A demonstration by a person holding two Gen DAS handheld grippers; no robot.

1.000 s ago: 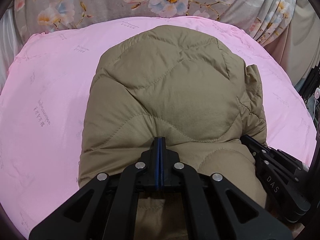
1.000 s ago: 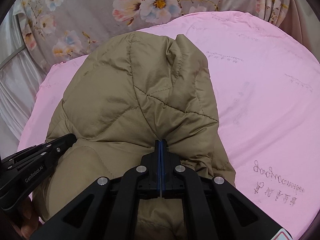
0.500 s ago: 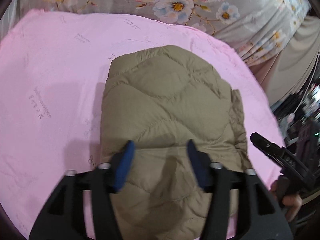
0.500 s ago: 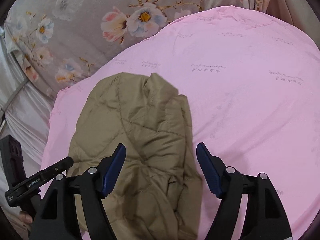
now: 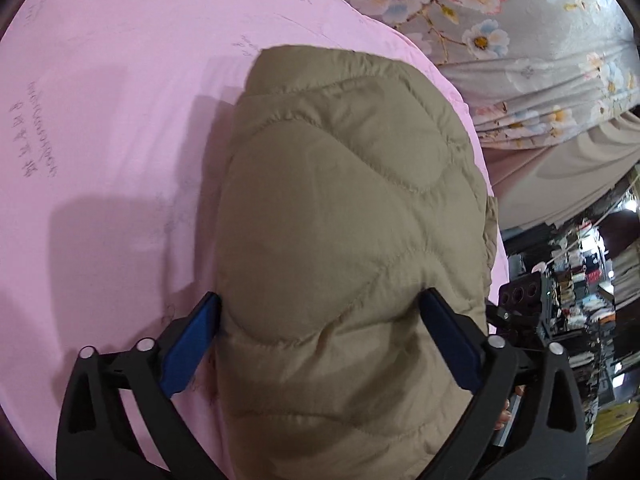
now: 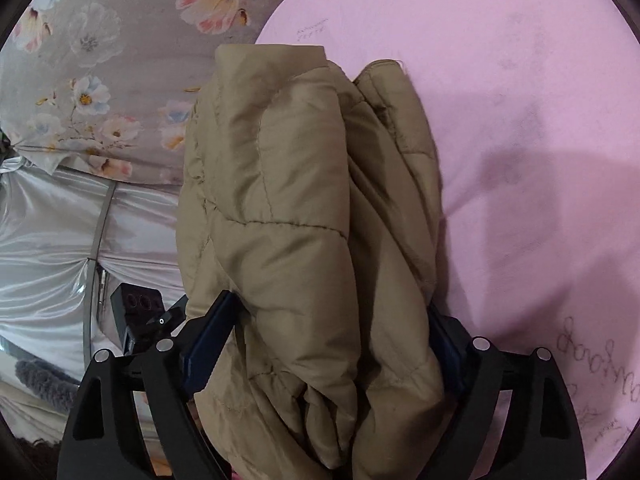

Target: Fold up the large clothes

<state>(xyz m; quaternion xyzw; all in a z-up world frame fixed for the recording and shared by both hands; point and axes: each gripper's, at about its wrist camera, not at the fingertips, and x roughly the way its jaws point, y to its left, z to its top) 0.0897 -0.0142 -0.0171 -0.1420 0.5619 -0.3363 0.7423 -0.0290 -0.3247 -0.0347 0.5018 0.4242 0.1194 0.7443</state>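
Jaws of the left gripper (image 5: 320,320) stand wide apart, the blue pads (image 5: 192,340) set on either side of the folded khaki quilted jacket (image 5: 348,248). The pads lie against or just beside its flanks; whether they press the cloth cannot be told. Jaws of the right gripper (image 6: 332,332) are likewise spread wide around the jacket (image 6: 304,240), with one blue pad (image 6: 208,340) at its left flank and the other largely hidden behind the padding. Neither gripper pinches the cloth.

Hidden or unclear: the near end of the jacket is cut off by the lower frame edge in both views. In the left wrist view a black device, apparently part of the other gripper, shows at right centre behind the jacket, with a fingertip beside it; little more can be made out. The printed script on the pink sheet (image 5: 120,120) is not legible.

The jacket lies on the pink sheet (image 6: 520,160), folded into a thick bundle. Its long axis runs from the bottom centre of each frame toward the top centre, the far end near the floral fabric (image 5: 500,32) in the upper frame.
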